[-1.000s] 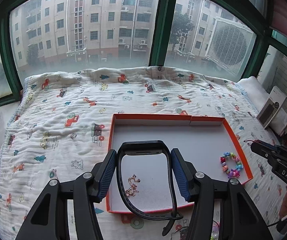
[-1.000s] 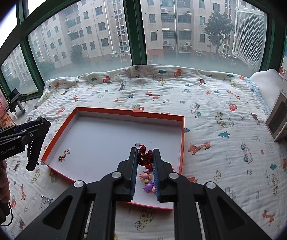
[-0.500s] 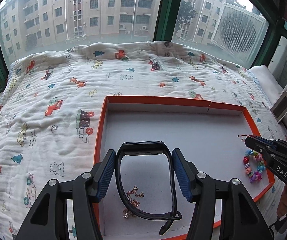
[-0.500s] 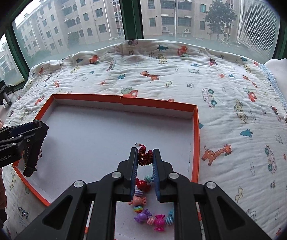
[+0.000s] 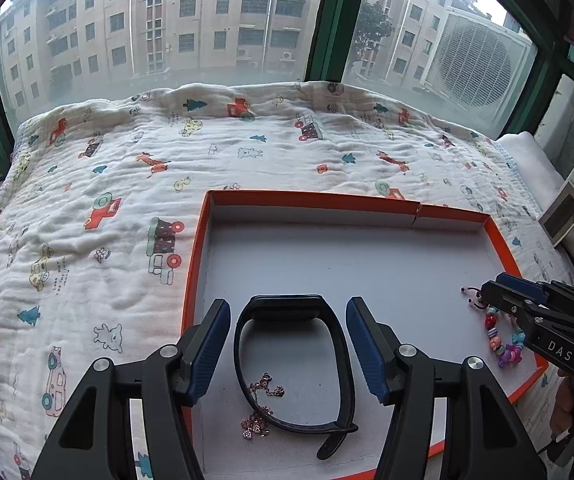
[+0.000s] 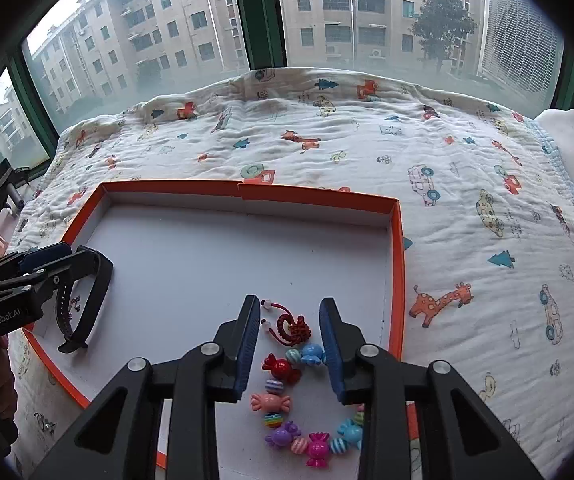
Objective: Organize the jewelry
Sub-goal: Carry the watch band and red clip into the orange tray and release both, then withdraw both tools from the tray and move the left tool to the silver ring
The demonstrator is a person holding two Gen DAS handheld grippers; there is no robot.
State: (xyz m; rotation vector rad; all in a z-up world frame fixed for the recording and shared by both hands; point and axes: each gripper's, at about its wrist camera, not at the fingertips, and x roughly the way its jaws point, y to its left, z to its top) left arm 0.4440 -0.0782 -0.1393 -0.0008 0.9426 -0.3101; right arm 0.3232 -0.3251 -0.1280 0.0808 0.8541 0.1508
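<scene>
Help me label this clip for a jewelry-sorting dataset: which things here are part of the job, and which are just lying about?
Part of the job:
- orange tray
- black wristband, between the opening left gripper pads
- candy-bead bracelet, between the opening right gripper pads
- rose-gold chain

Lying about:
- cartoon-print blanket
- white box at the far right

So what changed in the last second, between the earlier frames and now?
Both grippers came down over the orange tray. The right gripper let go of the candy-bead bracelet, jaws opening around it. The left gripper released the black watch band, jaws opening. Chain unmoved.
</scene>
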